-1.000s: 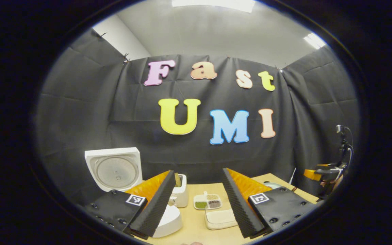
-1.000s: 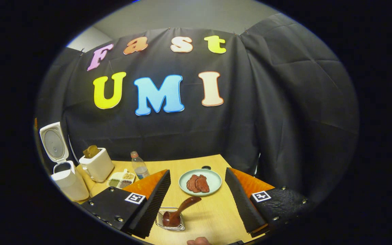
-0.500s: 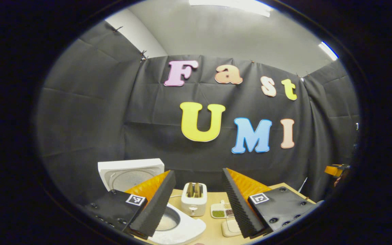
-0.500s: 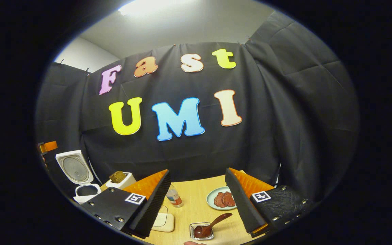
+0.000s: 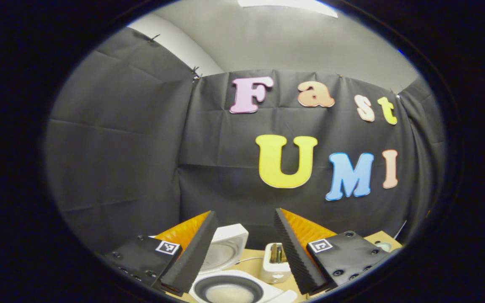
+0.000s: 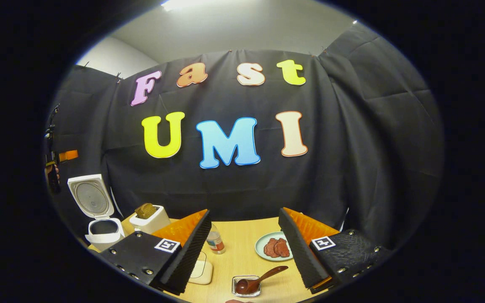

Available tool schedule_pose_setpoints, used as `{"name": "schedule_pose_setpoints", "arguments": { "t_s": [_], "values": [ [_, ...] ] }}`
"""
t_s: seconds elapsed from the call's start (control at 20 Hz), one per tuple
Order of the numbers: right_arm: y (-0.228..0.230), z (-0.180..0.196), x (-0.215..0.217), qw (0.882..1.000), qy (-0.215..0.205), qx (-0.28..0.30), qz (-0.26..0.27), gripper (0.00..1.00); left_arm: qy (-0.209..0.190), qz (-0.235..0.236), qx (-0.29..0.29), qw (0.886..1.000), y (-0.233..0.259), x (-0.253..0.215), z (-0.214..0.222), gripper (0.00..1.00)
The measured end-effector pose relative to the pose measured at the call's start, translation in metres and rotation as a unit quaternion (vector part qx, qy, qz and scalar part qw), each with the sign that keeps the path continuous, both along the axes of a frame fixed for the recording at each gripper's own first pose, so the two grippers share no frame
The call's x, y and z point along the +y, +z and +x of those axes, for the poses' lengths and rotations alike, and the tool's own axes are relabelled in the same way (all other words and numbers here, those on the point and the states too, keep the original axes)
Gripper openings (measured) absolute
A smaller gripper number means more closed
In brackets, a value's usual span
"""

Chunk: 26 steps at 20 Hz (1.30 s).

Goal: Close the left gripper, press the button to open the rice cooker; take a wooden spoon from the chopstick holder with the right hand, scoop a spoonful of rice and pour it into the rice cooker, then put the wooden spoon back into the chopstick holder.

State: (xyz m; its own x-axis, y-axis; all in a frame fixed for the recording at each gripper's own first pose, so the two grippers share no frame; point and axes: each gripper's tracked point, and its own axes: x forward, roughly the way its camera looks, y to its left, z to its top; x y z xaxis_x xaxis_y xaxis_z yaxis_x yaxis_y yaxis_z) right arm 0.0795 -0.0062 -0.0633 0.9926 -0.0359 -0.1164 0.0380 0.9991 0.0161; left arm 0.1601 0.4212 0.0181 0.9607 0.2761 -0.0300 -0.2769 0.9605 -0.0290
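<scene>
The white rice cooker (image 5: 242,290) stands open just below my left gripper (image 5: 242,250), its lid (image 5: 225,248) tipped back and pale contents showing in the pot. The left gripper is open and holds nothing. In the right gripper view the same cooker (image 6: 101,231) is at the far left with its lid (image 6: 91,198) up, and the left gripper (image 6: 63,156) hovers above it. My right gripper (image 6: 244,250) is open over the table. The dark wooden spoon (image 6: 259,280) rests in the small clear holder (image 6: 246,290) just below and between its fingers.
On the wooden table (image 6: 242,235), a white toaster (image 6: 150,216) holding bread stands right of the cooker. Also there are a small bottle (image 6: 215,242), a white lidded box (image 6: 202,271) and a pale plate (image 6: 263,252) with meat slices. The toaster (image 5: 274,261) is behind the cooker.
The left gripper view has swung left and closer over the open cooker. The right gripper has drawn up and back from the spoon, which stays in its holder. Both grippers stay open.
</scene>
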Motion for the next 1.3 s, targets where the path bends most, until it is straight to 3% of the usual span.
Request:
{"name": "schedule_pose_setpoints", "arguments": {
  "t_s": [0.1, 0.25, 0.45, 0.55, 0.85, 1.05, 1.15, 1.3],
  "values": [
    [-0.006, 0.002, 0.003, 1.0, -0.003, 0.009, 0.006, 0.98, 0.014, -0.012, -0.002, 1.0, 0.0, 0.025, 0.02, 0.92],
    [-0.011, 0.007, -0.002, 1.0, -0.022, 0.018, 0.001, 0.98, 0.034, -0.032, 0.01, 0.999, -0.016, 0.06, 0.046, 0.95],
    [-0.011, 0.013, 0.009, 0.999, -0.022, 0.022, -0.007, 0.98, 0.071, -0.021, 0.034, 0.997, -0.041, 0.105, 0.077, 0.94],
    [-0.014, 0.017, 0.012, 0.999, -0.022, 0.027, -0.011, 0.98, 0.093, -0.045, 0.064, 0.993, -0.061, 0.121, 0.089, 0.93],
    [-0.022, 0.019, 0.022, 0.999, -0.013, 0.035, -0.019, 0.98, 0.14, -0.043, 0.124, 0.981, -0.108, 0.139, 0.098, 0.95],
    [-0.028, 0.016, 0.022, 0.999, -0.012, 0.044, 0.013, 0.98, 0.178, -0.058, 0.142, 0.972, -0.113, 0.142, 0.093, 0.95],
    [-0.026, 0.014, 0.021, 0.999, -0.011, 0.037, 0.011, 0.98, 0.181, -0.06, 0.146, 0.971, -0.117, 0.141, 0.095, 0.93],
    [-0.016, 0.009, 0.033, 0.999, 0.008, 0.021, 0.026, 0.98, 0.175, -0.059, 0.144, 0.972, -0.12, 0.13, 0.089, 0.98]
  ]
}}
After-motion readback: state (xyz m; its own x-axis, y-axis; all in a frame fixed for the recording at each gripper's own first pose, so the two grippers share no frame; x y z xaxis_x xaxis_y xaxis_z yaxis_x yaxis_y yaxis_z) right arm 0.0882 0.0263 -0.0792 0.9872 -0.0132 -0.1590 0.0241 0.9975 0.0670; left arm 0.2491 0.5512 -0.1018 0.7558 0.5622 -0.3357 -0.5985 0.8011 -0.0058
